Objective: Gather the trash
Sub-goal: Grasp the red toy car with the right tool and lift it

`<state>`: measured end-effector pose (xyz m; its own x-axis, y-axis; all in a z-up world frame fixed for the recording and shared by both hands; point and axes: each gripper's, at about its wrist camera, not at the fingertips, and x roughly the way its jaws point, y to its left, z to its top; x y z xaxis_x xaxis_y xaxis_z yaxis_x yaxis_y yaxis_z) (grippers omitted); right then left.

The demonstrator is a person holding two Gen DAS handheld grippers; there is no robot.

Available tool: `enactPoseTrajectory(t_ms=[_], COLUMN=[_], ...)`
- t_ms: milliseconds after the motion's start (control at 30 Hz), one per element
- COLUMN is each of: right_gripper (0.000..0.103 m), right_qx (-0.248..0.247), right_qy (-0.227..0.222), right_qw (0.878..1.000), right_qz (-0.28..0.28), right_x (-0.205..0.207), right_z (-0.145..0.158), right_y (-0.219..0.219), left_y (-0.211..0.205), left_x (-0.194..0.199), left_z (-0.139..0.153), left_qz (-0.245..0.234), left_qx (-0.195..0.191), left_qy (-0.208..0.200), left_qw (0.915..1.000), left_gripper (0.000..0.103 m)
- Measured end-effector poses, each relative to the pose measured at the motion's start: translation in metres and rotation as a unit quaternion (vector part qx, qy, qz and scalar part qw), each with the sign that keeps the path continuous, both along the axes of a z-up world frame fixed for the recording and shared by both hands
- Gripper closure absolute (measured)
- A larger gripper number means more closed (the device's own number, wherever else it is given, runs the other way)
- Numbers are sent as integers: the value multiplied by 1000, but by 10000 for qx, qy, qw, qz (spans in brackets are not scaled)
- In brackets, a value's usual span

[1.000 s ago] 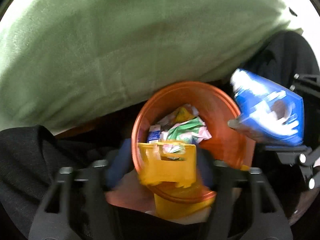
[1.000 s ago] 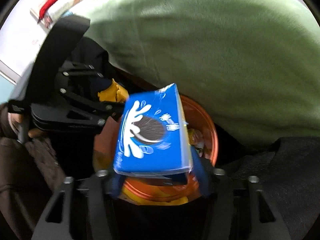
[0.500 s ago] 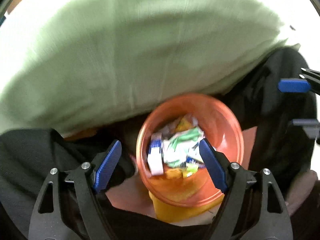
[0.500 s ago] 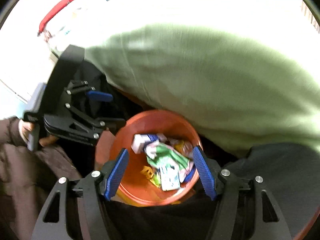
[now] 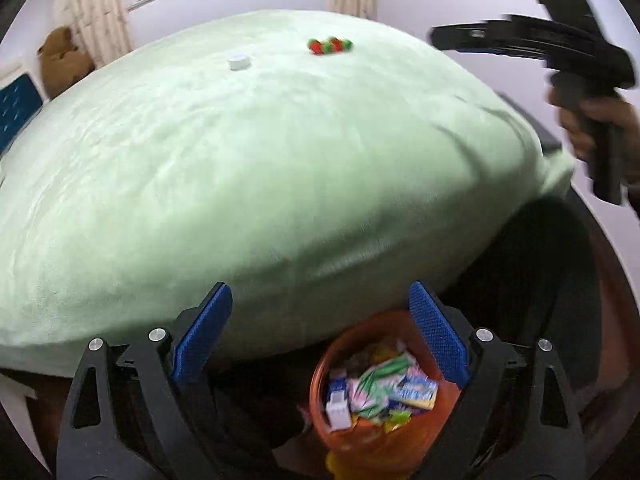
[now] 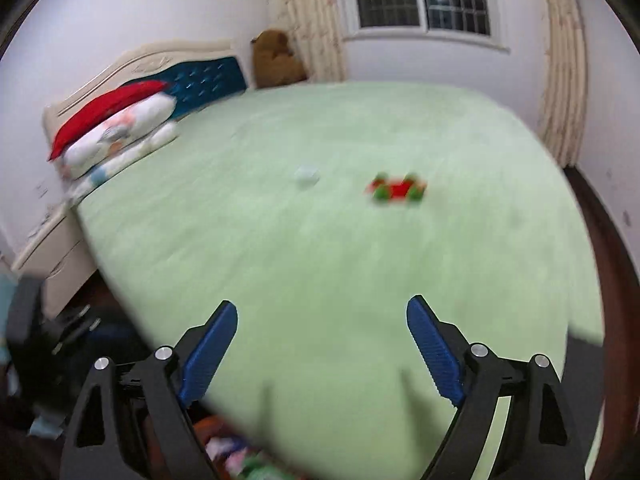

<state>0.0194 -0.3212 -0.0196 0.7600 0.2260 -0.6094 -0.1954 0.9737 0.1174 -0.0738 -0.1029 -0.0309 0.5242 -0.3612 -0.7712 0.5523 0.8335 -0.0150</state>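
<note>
An orange bin [image 5: 340, 436] on the floor by the bed holds several wrappers, among them a blue pack [image 5: 416, 390] and a green-white one [image 5: 380, 380]. My left gripper [image 5: 320, 292] hangs above the bin, jaws opening, with nothing between them. My right gripper [image 6: 322, 304] faces the bed, also opening and empty. In the left wrist view the right gripper [image 5: 444, 36] appears blurred at the upper right, in a hand [image 5: 592, 120]. On the green blanket lie a red-green wrapper [image 6: 396, 190] and a small white round thing [image 6: 307, 176].
The bed with the green blanket [image 6: 320, 260] fills most of both views. Pillows [image 6: 120, 132] lie before a blue headboard [image 6: 208, 80]. A brown teddy bear [image 6: 276, 60] sits in the corner. A white nightstand [image 6: 52, 264] stands at the left.
The left gripper let go of a yellow piece and the right of a blue cookie box over the bin. Both opened, rose and tilted up towards the bed.
</note>
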Motion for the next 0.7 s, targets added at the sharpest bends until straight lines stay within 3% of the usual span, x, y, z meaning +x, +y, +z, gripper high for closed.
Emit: enactPoseTrajectory(t_ms=[200, 367, 567, 700], right_gripper=[13, 11, 10, 10], right_qx=[-92, -174, -480, -325], right_qy=[232, 526, 867, 1077], right_qw=[9995, 9985, 9951, 9936], right_qz=[-183, -46, 38, -75], right_x=[92, 144, 187, 211], right_z=[0, -15, -33, -44], right_y=[-20, -24, -17, -21], left_y=[1, 1, 0, 0], left_x=[12, 16, 24, 28], left_z=[6, 2, 0, -2], left_qz=[260, 333, 335, 337], left_qx=[-109, -52, -98, -119], left_qy=[-56, -107, -7, 45], left_qw=[9996, 9994, 9994, 9994], left_gripper=[14, 14, 14, 14])
